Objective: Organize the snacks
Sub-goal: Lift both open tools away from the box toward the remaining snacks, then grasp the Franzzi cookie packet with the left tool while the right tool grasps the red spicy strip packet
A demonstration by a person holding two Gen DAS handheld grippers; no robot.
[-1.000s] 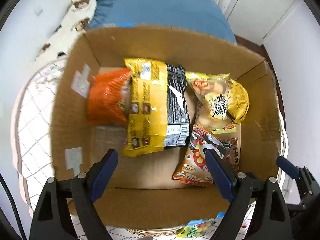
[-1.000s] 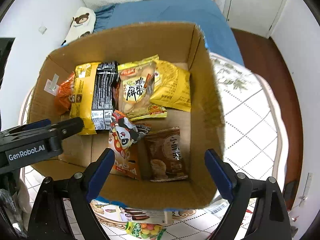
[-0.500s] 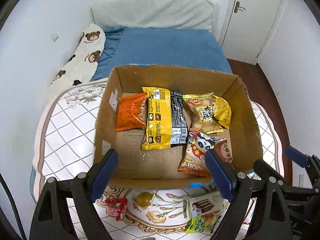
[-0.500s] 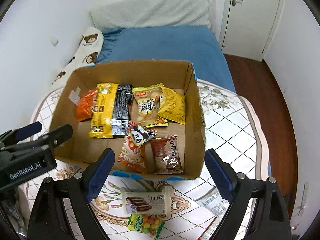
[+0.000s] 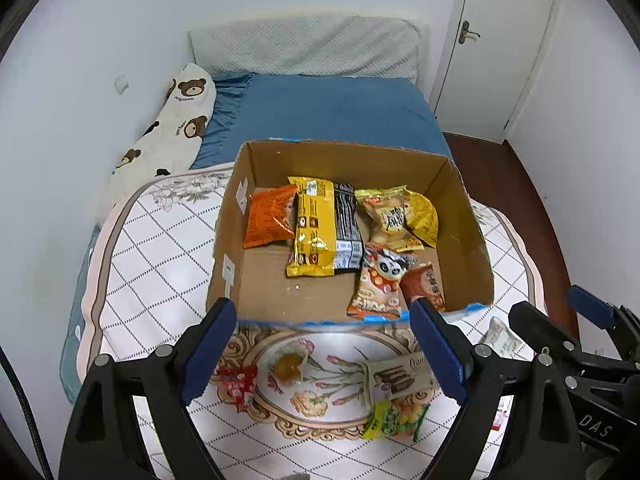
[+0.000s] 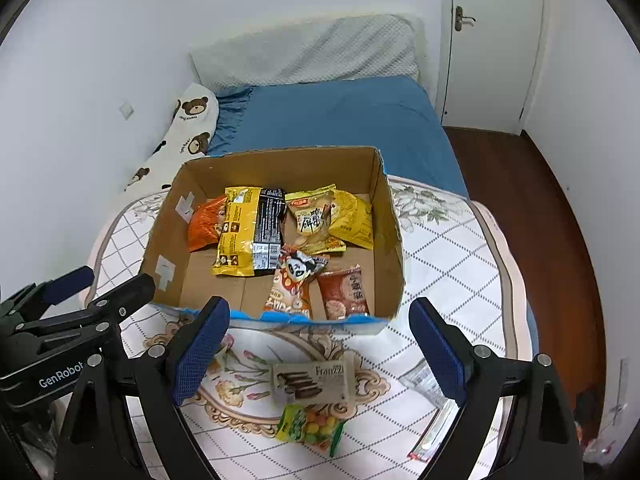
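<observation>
A cardboard box [image 5: 226, 240] [image 6: 390, 236] stands on the patterned table and holds several snack packs: an orange bag [image 5: 268, 220], a yellow-black pack [image 5: 318, 228], yellow bags [image 5: 404, 218], a panda pack [image 5: 380, 284] and a red-brown pack [image 6: 344, 292]. In front of the box lie a Franzzi wafer pack [image 6: 312, 380], a green candy bag [image 6: 310, 426], a red wrapper [image 5: 238, 384] and a small amber piece [image 5: 289, 365]. My left gripper [image 5: 324, 352] and right gripper [image 6: 320, 350] are both open and empty, above the table before the box.
A silver packet [image 6: 422, 380] and a red-edged wrapper [image 6: 434, 430] lie at the table's right. A blue bed [image 5: 332, 112] with a bear-print pillow [image 5: 172, 128] stands behind the table. A white door [image 5: 504, 40] and wooden floor are at the right.
Both grippers have pulled back and up from over the box. The whole box and the snacks on the table in front of it have come into view.
</observation>
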